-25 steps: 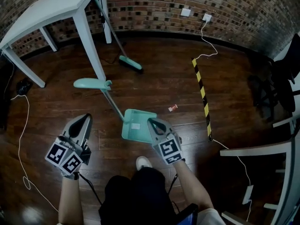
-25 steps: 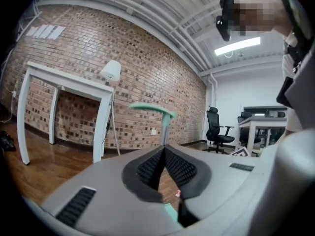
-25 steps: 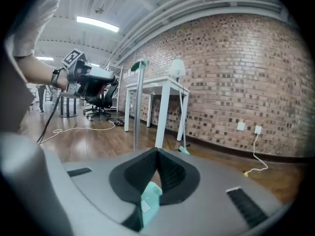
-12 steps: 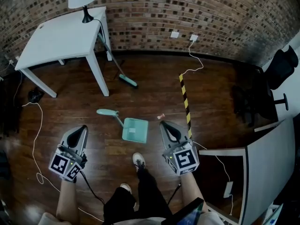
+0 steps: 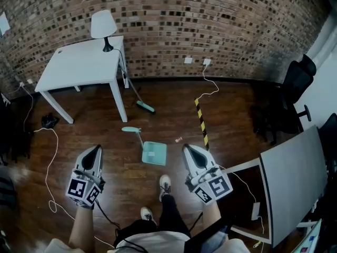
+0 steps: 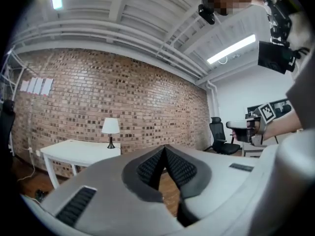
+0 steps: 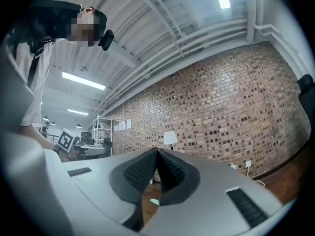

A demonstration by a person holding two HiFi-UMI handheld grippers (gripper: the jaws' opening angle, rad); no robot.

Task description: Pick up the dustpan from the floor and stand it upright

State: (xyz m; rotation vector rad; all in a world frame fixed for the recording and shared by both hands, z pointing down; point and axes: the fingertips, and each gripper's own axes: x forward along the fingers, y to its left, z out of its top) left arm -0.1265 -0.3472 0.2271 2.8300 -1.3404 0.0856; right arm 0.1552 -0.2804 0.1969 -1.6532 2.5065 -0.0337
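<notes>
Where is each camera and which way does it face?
Head view: on the head, steeply down at the dustpan on the floor; forearms, legs show.
Left gripper view: on the left hand-held gripper, level toward table and lamp; right forearm shows.
Right gripper view: on the right hand-held gripper, toward the brick wall; torso shows.
Shared: the lamp.

The head view is dim, darkest in its corners, and fisheye bends the brick wall (image 5: 221,25); the dustpan (image 5: 154,153) at centre is sharp, and the dark wood floor (image 5: 231,115) shows a faint sheen. In both gripper views ceiling strip lights (image 6: 231,48) glare white, edges curve into black, and near surfaces blur.
</notes>
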